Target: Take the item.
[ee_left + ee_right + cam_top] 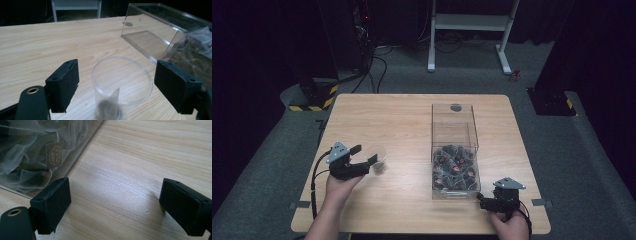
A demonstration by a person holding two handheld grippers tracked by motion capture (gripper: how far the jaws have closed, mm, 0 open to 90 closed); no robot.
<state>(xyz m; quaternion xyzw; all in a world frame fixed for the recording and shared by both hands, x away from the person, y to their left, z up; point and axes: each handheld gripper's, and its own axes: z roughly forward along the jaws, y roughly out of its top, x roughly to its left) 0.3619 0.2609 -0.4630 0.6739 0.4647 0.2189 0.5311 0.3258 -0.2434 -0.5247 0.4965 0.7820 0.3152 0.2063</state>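
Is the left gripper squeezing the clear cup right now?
No, the left gripper's jaws stand wide open either side of the clear cup, with gaps showing.

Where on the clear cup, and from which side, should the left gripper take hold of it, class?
Grip the clear cup across its round upright wall, below the rim, coming in level from the person's side. It stands upright between the open pads of the left gripper, and its straight walls probably suit a squeeze across the middle.
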